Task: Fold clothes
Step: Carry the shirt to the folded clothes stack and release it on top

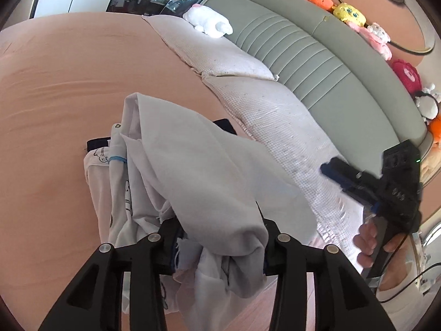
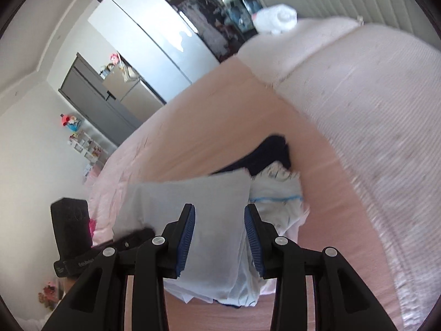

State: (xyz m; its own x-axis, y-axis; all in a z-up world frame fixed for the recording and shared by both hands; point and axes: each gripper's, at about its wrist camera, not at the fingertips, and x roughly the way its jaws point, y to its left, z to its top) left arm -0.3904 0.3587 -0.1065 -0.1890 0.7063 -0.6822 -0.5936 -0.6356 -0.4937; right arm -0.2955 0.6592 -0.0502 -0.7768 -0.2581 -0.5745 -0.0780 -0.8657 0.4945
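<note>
A: How should this step go?

B: I'd lower the pale grey garment point(image 1: 209, 171) evenly onto the pile of clothes point(image 2: 278, 195) on the pink bed point(image 1: 60, 82), edges squared.

A: Where's the cloth?

B: Lower centre of both frames, draped between the jaws. The left gripper point(image 1: 217, 237) looks slack round it, probably released. The right gripper point(image 2: 219, 237) has cloth between its blue pads point(image 2: 187, 237); whether it pinches, I can't tell.

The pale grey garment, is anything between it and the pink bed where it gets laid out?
Yes. Under the pale grey garment lie a white printed garment and a dark navy one, on the pink bed.
</note>
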